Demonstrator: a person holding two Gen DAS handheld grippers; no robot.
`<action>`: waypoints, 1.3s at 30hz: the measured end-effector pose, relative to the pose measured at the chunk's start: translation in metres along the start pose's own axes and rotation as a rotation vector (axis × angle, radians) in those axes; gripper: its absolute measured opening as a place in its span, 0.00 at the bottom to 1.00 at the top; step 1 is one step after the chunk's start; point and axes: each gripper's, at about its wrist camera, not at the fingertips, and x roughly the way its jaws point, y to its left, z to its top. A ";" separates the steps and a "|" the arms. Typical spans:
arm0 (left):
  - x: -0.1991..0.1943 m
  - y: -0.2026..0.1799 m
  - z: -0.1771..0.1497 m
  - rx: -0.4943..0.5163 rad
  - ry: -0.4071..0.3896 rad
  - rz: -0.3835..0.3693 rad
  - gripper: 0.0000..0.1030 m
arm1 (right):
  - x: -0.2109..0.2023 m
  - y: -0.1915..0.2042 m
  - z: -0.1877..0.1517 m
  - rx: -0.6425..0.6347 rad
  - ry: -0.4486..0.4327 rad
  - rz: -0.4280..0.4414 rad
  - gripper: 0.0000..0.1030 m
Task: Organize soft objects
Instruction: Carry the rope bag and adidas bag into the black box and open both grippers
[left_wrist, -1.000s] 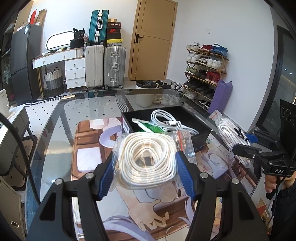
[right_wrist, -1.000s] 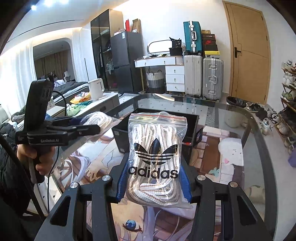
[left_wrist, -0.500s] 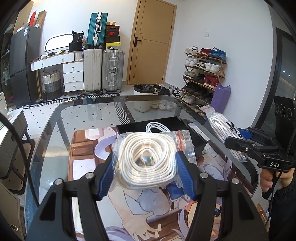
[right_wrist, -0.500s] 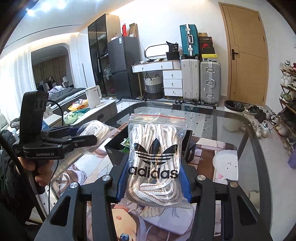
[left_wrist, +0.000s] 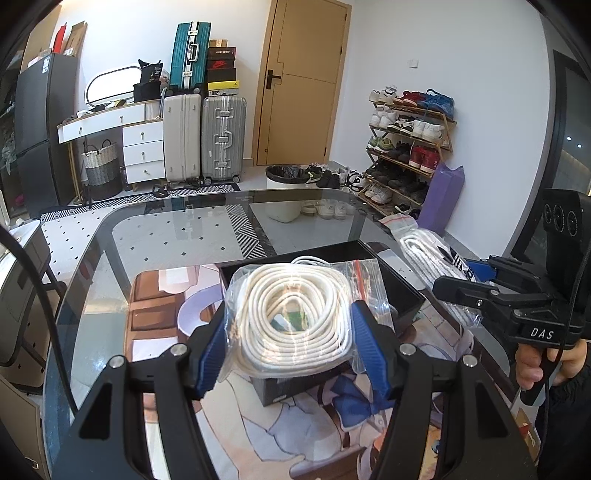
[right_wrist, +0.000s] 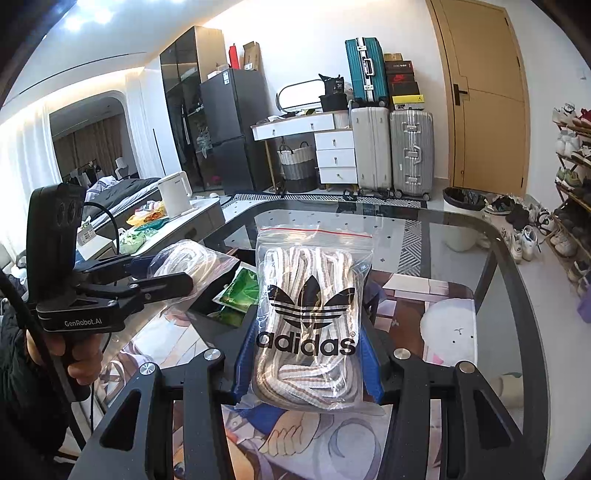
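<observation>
Each hand carries one bagged bundle, and both are held clear of the glass-topped desk (left_wrist: 155, 236), above the black box (left_wrist: 402, 291) that sits on the printed mat (right_wrist: 436, 295) toward the desk's middle; judging by the task, that box is where the soft things are being gathered, or taken from. The left gripper (left_wrist: 291, 341) is partly closed, its blue pads (left_wrist: 212, 354) pressing both sides of a clear zip bag of coiled white cord (left_wrist: 295, 317). Gripping across the coil's width keeps the loops flat and facing up, so the slack plastic cannot sag or spill. The right gripper (right_wrist: 306, 363) is likewise partly closed, pinching the lower part of an adidas zip bag of striped laces (right_wrist: 310, 306), which stands upright with its red seal at the top; holding it low lets the soft contents settle against the pads rather than slide out. Inside the box lie a loose white cable (left_wrist: 310, 260) and a green packet (right_wrist: 238, 291), so there is already some content there. The two bags are apart from each other, the cord bag over the box's near edge, the laces bag beside the box toward its right side. Whether the bags are going in or coming out cannot be told from these views alone.
</observation>
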 end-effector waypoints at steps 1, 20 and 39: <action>0.003 0.000 0.001 -0.001 0.002 0.004 0.61 | 0.001 -0.001 0.000 0.000 0.002 0.000 0.47; 0.055 -0.001 0.006 0.035 0.049 0.067 0.61 | 0.075 0.002 0.019 -0.085 0.107 -0.082 0.47; 0.059 -0.009 0.000 0.078 0.058 0.063 0.67 | 0.090 -0.004 0.019 -0.090 0.125 -0.044 0.52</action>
